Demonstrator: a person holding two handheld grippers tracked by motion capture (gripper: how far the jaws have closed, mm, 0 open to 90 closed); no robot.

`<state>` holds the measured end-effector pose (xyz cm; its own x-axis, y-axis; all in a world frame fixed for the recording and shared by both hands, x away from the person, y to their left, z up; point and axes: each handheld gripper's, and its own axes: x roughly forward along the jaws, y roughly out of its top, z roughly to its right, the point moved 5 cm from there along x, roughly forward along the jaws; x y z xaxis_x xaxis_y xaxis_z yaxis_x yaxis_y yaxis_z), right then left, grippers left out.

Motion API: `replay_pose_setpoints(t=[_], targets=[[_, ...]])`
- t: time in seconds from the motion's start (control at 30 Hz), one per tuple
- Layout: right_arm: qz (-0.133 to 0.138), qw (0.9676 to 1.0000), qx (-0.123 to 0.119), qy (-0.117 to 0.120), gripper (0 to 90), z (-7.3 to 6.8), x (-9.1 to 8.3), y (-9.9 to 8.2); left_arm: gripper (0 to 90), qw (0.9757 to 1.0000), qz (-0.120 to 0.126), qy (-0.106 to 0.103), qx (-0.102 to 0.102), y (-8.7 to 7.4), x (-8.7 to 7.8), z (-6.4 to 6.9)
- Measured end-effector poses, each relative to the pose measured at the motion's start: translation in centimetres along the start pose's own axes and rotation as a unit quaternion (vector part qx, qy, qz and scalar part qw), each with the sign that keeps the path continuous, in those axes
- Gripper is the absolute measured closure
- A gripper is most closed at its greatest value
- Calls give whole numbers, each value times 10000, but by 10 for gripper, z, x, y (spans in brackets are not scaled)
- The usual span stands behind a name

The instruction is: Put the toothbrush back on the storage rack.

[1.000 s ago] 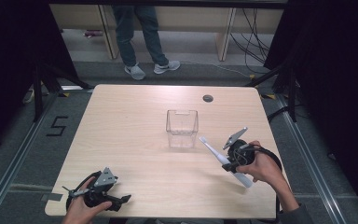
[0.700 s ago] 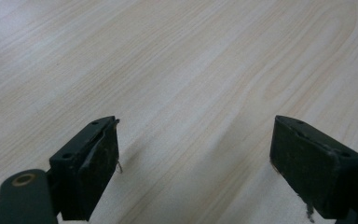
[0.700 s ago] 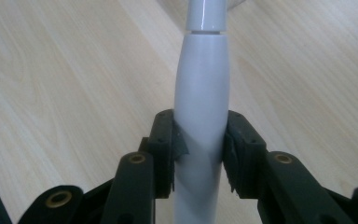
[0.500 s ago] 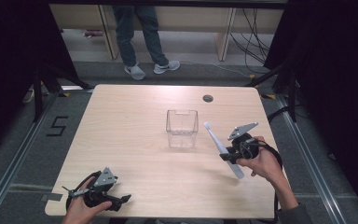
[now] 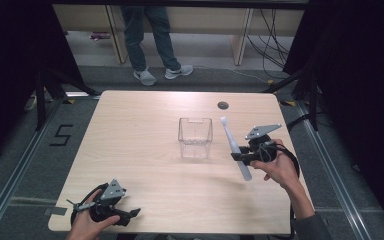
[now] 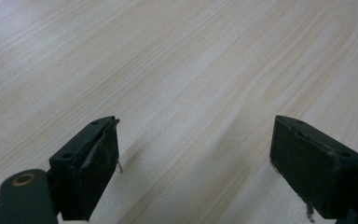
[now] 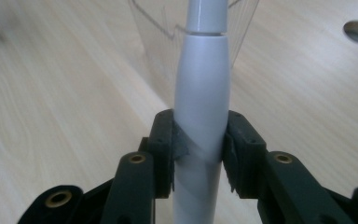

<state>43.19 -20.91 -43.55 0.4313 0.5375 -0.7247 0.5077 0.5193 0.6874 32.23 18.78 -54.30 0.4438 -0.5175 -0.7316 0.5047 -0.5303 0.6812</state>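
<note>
My right gripper point(image 5: 241, 156) is shut on a white electric toothbrush point(image 5: 234, 148), held above the table to the right of a clear square plastic cup point(image 5: 195, 137). The brush stands tilted, its head up and toward the far side. In the right gripper view the toothbrush point(image 7: 200, 102) rises between the two pads point(image 7: 167, 144), with the clear cup point(image 7: 161, 42) just behind it. My left gripper point(image 5: 132, 214) rests near the table's front left edge, open. The left gripper view shows its fingers point(image 6: 91, 161) wide apart over bare wood.
The light wooden table point(image 5: 140, 130) has a round cable hole point(image 5: 223, 105) near its far edge. A person's legs point(image 5: 152, 40) stand beyond the table. Metal floor rails point(image 5: 15, 170) run along both sides.
My right hand has lifted and swung the toothbrush from a low slant to a more upright tilt, closer to the cup's right side. The left gripper has stayed still.
</note>
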Motion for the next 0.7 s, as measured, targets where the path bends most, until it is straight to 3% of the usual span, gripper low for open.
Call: replay_pose_setpoints(t=[0.13,0.23,0.4,0.43,0.53,0.7], targets=[[286,9995,-102,91,669,4,3,14,151,10000,36,-22,-51,0,0,1],[322,9994,-112,58,669,5,4,17,151,10000,2,-2,-9,0,0,0],[617,9981,26,65,669,4,4,32,151,10000,-1,-7,-11,0,0,0],[679,9976,-103,82,669,6,5,35,151,10000,-1,-7,-11,0,0,0],[785,9969,32,47,669,5,6,42,151,10000,-6,-2,-2,0,0,0],[939,9955,38,132,669,6,7,54,151,10000,1,-9,-3,0,0,0]])
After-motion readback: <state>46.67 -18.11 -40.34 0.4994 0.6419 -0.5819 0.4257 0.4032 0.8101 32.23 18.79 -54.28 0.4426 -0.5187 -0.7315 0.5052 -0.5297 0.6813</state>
